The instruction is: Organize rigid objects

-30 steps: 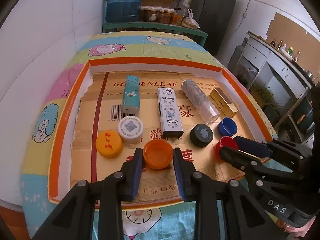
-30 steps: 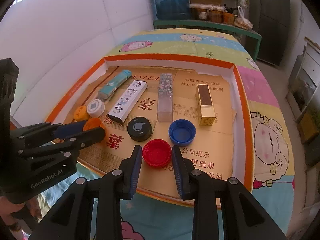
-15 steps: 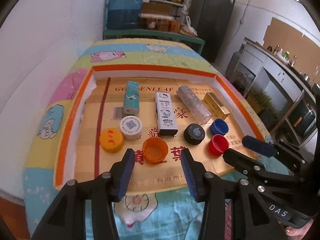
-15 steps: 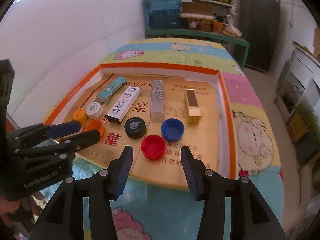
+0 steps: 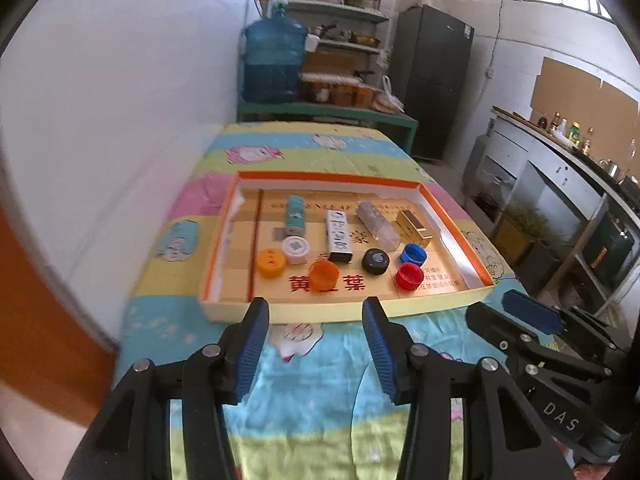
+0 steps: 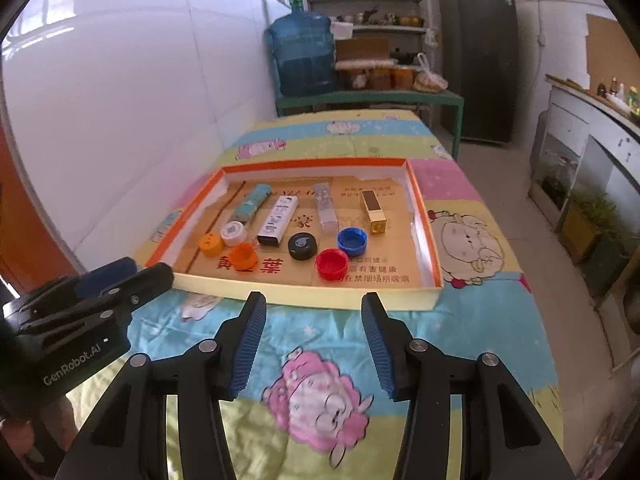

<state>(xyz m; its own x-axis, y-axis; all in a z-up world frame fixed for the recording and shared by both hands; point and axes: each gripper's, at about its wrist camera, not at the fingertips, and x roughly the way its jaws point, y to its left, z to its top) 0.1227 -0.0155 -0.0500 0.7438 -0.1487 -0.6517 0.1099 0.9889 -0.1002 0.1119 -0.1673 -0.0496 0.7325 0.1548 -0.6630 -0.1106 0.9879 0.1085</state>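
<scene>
Now both claws hang over the cartoon-print cloth [image 6: 320, 400] on the bench, short of the orange-rimmed tray [image 5: 218, 248]. Left claw [image 5: 316, 344] is spread wide, gripping nothing. In the tray, left to right up front: yellow-orange cap [image 5: 271, 263], white cap [image 5: 295, 249], orange cap [image 5: 323, 275], black cap [image 5: 376, 261], red cap [image 5: 409, 275], blue cap [image 5: 414, 254]. Behind them lie a teal box [image 5: 295, 216], white box [image 5: 339, 234], what looks like a clear tube [image 5: 378, 224], gold box [image 5: 414, 226]. Right claw [image 6: 314, 340] is equally wide, empty.
</scene>
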